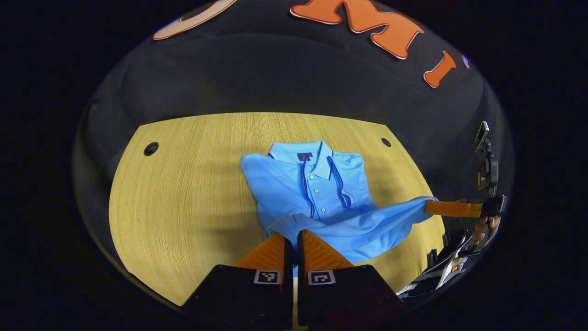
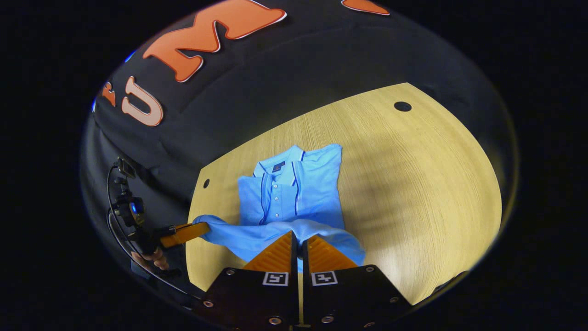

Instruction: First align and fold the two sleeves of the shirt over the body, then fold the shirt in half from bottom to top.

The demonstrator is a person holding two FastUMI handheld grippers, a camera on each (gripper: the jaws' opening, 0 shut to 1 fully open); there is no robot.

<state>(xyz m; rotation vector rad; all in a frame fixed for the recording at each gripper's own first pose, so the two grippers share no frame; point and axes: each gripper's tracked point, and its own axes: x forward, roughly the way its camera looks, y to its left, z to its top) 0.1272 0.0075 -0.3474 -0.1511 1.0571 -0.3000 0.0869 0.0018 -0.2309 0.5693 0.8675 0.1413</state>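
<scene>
We see the left tongs [image 1: 294,239] nearly closed, pinching the bottom hem of the shirt [image 1: 312,188]; the right tongs [image 2: 298,241] likewise clamp the hem at its other corner. Hem lifted and stretched between them. Sleeves already folded over the body; collar end lies flat mid-surface [image 1: 183,193]. Bare wood is wide on both sides, toward the far edge holes [image 1: 150,148].

left gripper view: low over near table [image 1: 183,184] edge, facing booth wall | right gripper view: same | shared: shirt [image 1: 317,193]
</scene>
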